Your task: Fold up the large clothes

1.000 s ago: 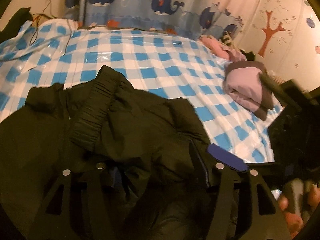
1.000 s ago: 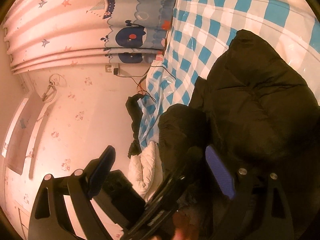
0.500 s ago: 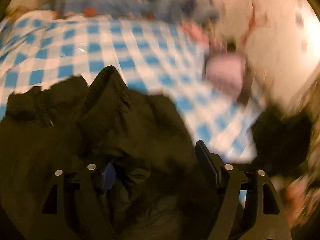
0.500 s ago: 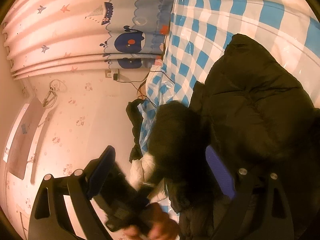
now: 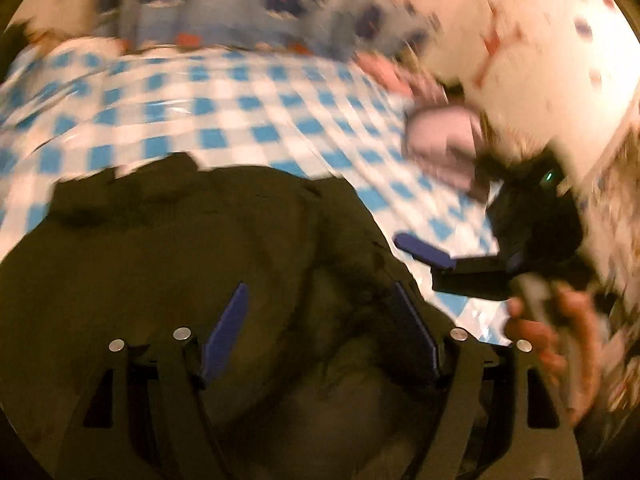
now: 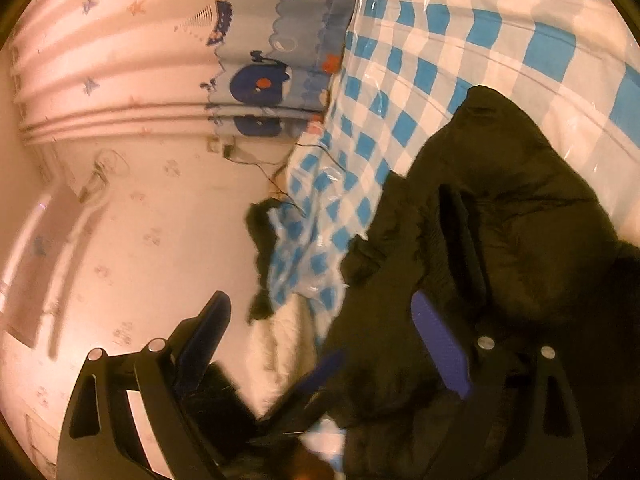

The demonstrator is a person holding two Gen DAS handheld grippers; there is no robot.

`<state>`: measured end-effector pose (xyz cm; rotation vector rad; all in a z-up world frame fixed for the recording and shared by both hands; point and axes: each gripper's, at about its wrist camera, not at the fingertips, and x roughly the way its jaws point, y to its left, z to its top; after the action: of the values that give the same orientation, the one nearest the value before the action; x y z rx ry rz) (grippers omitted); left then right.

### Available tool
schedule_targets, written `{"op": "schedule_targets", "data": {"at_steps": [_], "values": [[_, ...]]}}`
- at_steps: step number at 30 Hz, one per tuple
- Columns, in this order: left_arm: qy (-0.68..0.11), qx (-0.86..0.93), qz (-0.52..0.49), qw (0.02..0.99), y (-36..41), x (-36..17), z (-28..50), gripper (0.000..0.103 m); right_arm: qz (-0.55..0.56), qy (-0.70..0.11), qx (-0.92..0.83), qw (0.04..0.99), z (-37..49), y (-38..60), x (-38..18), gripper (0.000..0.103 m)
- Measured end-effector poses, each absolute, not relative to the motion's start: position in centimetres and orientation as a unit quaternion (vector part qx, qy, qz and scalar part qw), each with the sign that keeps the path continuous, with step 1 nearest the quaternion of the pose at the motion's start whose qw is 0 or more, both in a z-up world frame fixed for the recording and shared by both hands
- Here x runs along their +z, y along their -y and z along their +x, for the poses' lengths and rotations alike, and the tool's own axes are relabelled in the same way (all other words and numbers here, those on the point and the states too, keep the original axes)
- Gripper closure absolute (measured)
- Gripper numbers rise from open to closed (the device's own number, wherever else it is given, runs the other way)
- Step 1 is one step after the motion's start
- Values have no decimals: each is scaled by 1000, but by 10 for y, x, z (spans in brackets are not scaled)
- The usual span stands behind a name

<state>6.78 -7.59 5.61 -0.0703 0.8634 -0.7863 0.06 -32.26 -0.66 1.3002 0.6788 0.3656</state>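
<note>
Left tool (image 5: 320, 332) and right tool (image 6: 324, 344) both gape, gripping nothing, over the black puffer jacket (image 5: 192, 248) on the bed (image 5: 240, 120). Mid-fold, I'd say; next needs a fresh hem pinch.

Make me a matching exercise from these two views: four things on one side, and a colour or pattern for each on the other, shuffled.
Things:
1. puffer jacket
2. bed cover
3. folded garment
4. curtain

Descriptions:
A. blue whale print
B. pale lilac
C. black
D. blue and white check

Pairs: 1-C, 2-D, 3-B, 4-A
</note>
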Motion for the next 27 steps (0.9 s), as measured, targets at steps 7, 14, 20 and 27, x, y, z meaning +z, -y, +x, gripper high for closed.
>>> {"op": "schedule_targets", "data": {"at_steps": [7,14,20,27], "values": [[-368,-281,-268,845,-81,40,68,22,562,-333,199,731,23,297,-17,15],[-437,-185,-268,838,-119,-16,90,22,503,-428,104,743,45,291,-62,15],[-471,-133,-164,856,-95,-35,89,22,387,-402,93,825,42,262,-24,15],[-378,-121,-60,916,-74,5,59,22,197,-426,57,881,57,217,-19,15]]}}
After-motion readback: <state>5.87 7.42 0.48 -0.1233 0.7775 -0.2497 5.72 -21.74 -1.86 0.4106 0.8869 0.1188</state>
